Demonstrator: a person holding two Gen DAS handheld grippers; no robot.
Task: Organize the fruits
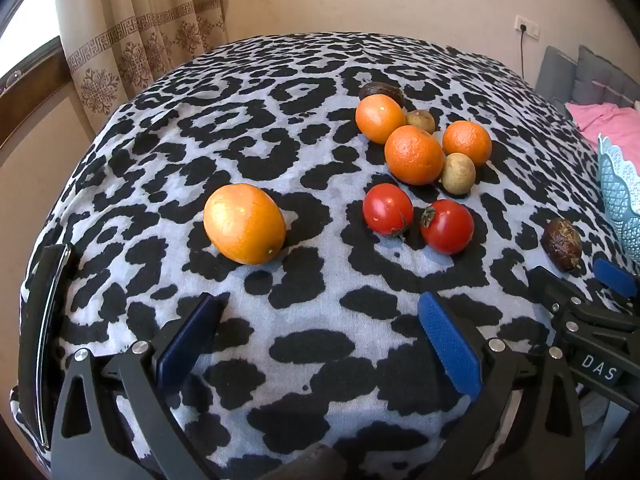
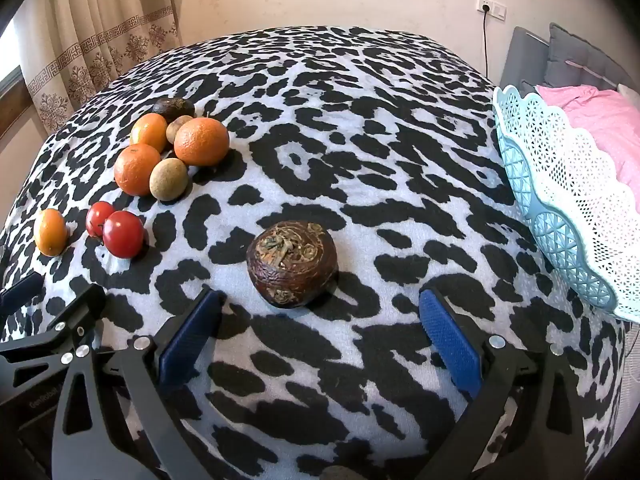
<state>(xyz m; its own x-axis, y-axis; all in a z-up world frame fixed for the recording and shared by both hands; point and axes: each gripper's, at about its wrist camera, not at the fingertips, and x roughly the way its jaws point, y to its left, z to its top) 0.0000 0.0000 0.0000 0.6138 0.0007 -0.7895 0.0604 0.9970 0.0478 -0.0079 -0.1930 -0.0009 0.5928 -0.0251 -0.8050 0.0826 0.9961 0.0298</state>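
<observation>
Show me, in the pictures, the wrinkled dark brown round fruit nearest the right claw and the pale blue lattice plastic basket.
Wrinkled dark brown round fruit [image 2: 292,263]: right wrist view, middle of its top.
Pale blue lattice plastic basket [image 2: 560,236]: right wrist view, outer wall.

The left black tongs with blue ribbed pads [image 1: 316,344] are held spread wide and tilted steeply downward, nothing gripped between them. The right black tongs with blue pads [image 2: 320,340] are posed alike, fully parted and empty.
</observation>
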